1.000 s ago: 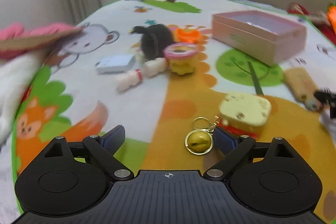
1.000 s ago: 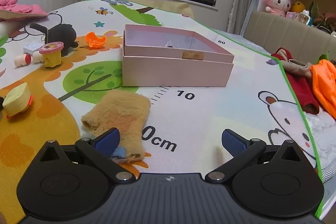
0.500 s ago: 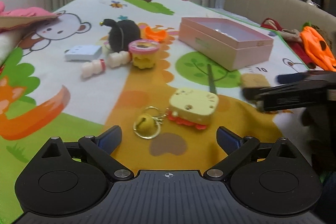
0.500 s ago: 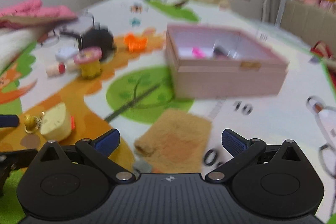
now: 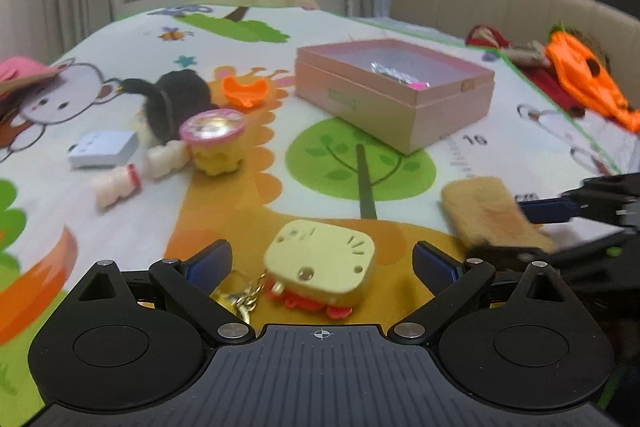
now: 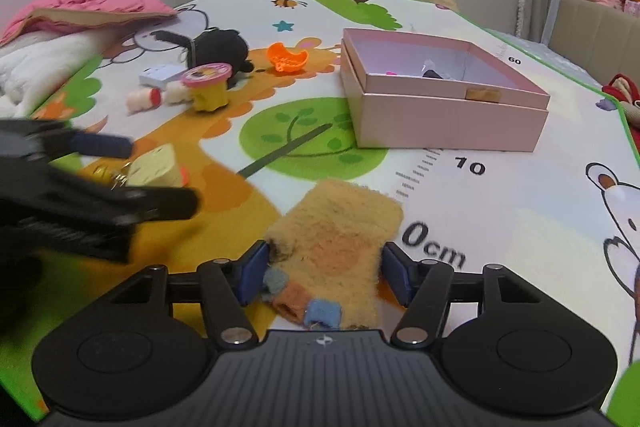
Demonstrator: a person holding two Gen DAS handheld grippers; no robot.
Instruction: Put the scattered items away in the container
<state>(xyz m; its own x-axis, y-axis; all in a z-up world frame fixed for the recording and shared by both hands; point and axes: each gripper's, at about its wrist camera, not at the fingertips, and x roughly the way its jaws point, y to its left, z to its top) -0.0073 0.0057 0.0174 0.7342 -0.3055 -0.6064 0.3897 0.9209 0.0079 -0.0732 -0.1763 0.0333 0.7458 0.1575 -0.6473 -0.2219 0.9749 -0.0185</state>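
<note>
My left gripper (image 5: pixel 322 265) is open, its fingers on either side of a pale yellow toy (image 5: pixel 320 261) with a gold bell keychain (image 5: pixel 236 297). My right gripper (image 6: pixel 324 273) has closed in on a tan fuzzy sock (image 6: pixel 336 247), its blue pads (image 6: pixel 252 275) touching both sides. The open pink box (image 6: pixel 444 107) stands beyond, with small items inside; it also shows in the left wrist view (image 5: pixel 394 93). The sock (image 5: pixel 490 213) and right gripper (image 5: pixel 576 223) appear in the left wrist view. The left gripper (image 6: pixel 120 171) and yellow toy (image 6: pixel 158 167) appear in the right wrist view.
On the play mat lie a black plush (image 5: pixel 176 101), an orange clip (image 5: pixel 244 89), a pink-lidded yellow cup (image 5: pixel 214 139), a white plug (image 5: pixel 104 149) and small white bottles (image 5: pixel 116 187). Orange and red cloth (image 5: pixel 584 79) lies at the right edge. Pink fabric (image 6: pixel 84 7) lies at the left.
Both grippers moved forward and down. The left one now straddles the yellow toy. The right one narrowed from wide open onto the sock.
</note>
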